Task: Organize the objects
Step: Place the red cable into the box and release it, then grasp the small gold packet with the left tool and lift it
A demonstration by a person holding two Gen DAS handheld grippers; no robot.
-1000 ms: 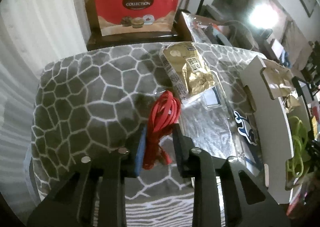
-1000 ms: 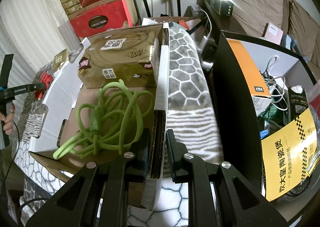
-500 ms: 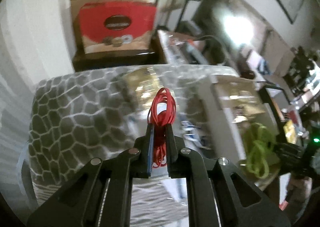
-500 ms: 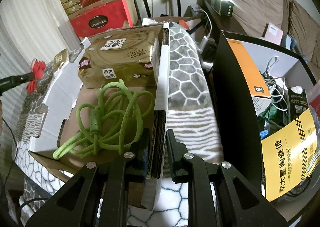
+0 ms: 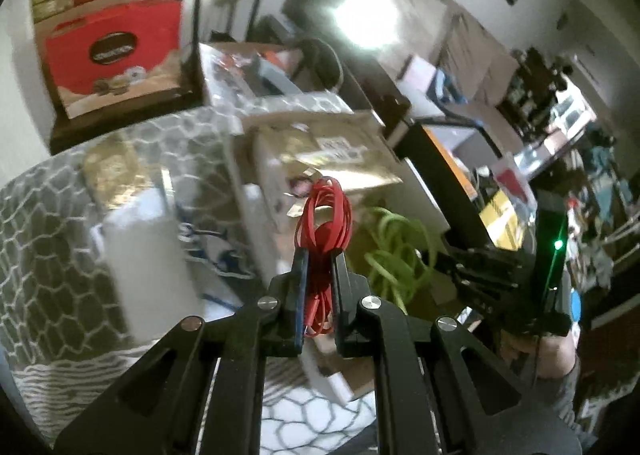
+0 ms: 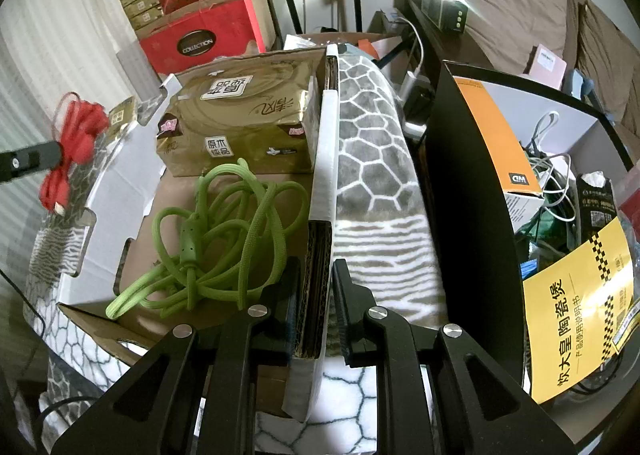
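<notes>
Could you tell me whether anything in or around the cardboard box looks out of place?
Only the green cable: it sprawls in a loose tangle across the cardboard box floor before the tissue pack, whereas the red cable is bundled.

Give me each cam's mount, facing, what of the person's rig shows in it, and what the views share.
Left wrist: on the left tool, looking down its fingers at the cardboard box; tool shut on the red cable, right tool visible.
Right wrist: on the right tool, clamping the box wall, looking along the box.
Shared: red cable, green cord, tissue pack, red bag.
</notes>
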